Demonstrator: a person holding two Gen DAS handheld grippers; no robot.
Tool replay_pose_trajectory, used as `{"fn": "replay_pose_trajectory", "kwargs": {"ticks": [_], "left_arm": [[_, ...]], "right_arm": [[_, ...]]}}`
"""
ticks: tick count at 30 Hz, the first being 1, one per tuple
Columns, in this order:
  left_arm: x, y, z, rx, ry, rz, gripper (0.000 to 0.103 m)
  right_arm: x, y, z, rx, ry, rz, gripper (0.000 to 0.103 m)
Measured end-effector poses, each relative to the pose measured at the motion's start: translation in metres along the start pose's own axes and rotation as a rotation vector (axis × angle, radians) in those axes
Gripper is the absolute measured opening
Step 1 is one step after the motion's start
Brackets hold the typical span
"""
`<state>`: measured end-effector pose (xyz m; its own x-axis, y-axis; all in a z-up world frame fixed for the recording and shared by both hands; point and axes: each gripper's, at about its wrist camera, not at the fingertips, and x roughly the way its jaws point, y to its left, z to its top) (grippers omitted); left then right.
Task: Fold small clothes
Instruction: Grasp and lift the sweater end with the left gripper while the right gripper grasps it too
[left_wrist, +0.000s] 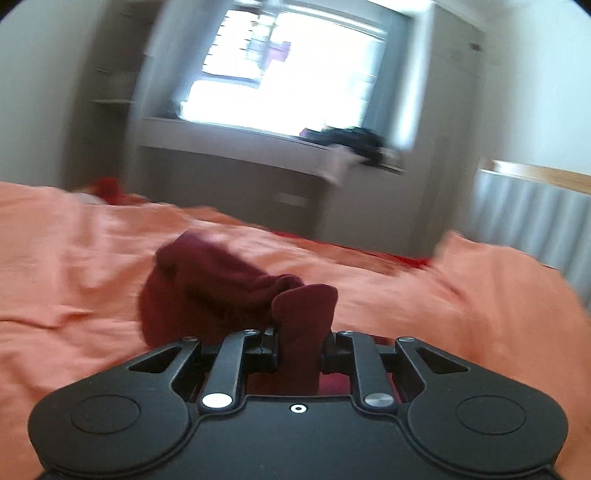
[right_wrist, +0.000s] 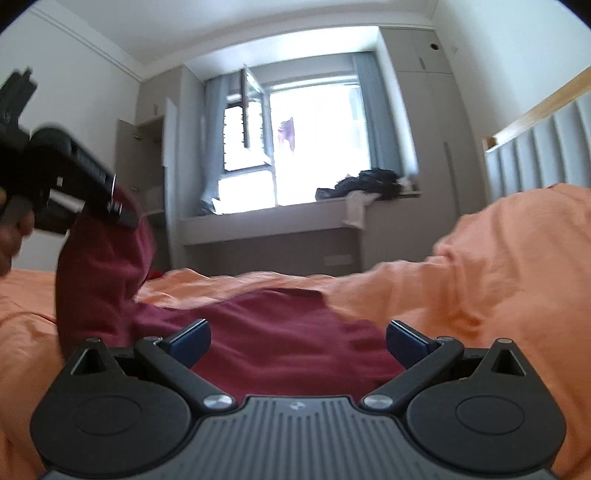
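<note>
On the bed, a maroon garment (right_wrist: 288, 332) lies across the orange bedsheet (right_wrist: 498, 266), most of it spread flat in front of the right gripper (right_wrist: 297, 341) while one end is drawn up off the sheet at the left. The right gripper hovers low over the flat part of the cloth with its jaws spread wide, the two blue-padded fingertips (right_wrist: 190, 341) standing well apart on either side of the fabric and gripping nothing. The left gripper (left_wrist: 299, 345) has its jaws closed on a fold of the maroon garment (left_wrist: 221, 288); a strip of the cloth stands up between the black fingers and the rest bunches in a dark heap just beyond them on the bedsheet (left_wrist: 74, 258). From the right wrist view the left gripper (right_wrist: 123, 216) shows at the upper left, raised above the bed and tilted, with the cloth hanging from it in a thick column down to the sheet; part of the person's hand (right_wrist: 14, 240) shows at the frame's edge beneath it. The left wrist view is smeared with motion blur. Beyond the bed a bright window (right_wrist: 295, 147) stands over a pale sill (right_wrist: 280, 214), where a pile of dark clothes (right_wrist: 369, 182) rests at the right end with a white piece hanging over the edge. A grey padded headboard (right_wrist: 543, 147) with a wooden top rail rises at the right.
</note>
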<state>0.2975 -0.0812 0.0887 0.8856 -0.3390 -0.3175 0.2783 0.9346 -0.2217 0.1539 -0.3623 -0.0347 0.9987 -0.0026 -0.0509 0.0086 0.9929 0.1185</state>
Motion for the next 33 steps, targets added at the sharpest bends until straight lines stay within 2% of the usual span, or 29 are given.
{"fn": "replay_pose_trajectory", "kwargs": {"ticks": [3,6,10,13,15,17,20,25,27,29,33], "left_arm": [[0.012,-0.029,-0.012,0.066,0.054,-0.115,0.019],[0.019,-0.053,-0.037,0.174,0.11,-0.178,0.019],[0.023,-0.07,-0.07,0.308,0.133,-0.168,0.021],[0.012,-0.068,-0.08,0.343,0.123,-0.175,0.037],[0.004,-0.064,-0.082,0.341,0.117,-0.212,0.053],[-0.004,-0.064,-0.08,0.344,0.097,-0.235,0.065],[-0.025,-0.062,-0.083,0.371,0.025,-0.208,0.086],[-0.047,-0.058,-0.096,0.447,-0.06,-0.107,0.088],[-0.05,-0.054,-0.103,0.464,-0.085,-0.068,0.089],[-0.052,-0.049,-0.109,0.459,-0.091,-0.027,0.089],[-0.043,-0.039,-0.11,0.398,-0.033,0.029,0.087]], "right_arm": [[-0.006,-0.02,-0.005,0.0,0.027,-0.066,0.103],[-0.012,-0.036,-0.012,0.006,0.06,-0.115,0.103],[-0.018,-0.043,-0.021,0.001,0.093,-0.139,0.103],[-0.018,-0.044,-0.029,-0.007,0.115,-0.134,0.103],[-0.02,-0.047,-0.032,-0.003,0.12,-0.124,0.103],[-0.019,-0.047,-0.032,-0.001,0.114,-0.11,0.103],[-0.018,-0.051,-0.025,-0.003,0.086,-0.099,0.103],[-0.004,-0.065,0.004,0.02,0.045,-0.062,0.103],[0.014,-0.07,0.019,0.02,0.081,-0.039,0.103],[0.038,-0.076,0.039,0.033,0.137,0.019,0.103],[0.086,-0.078,0.078,0.15,0.248,0.248,0.103]]}}
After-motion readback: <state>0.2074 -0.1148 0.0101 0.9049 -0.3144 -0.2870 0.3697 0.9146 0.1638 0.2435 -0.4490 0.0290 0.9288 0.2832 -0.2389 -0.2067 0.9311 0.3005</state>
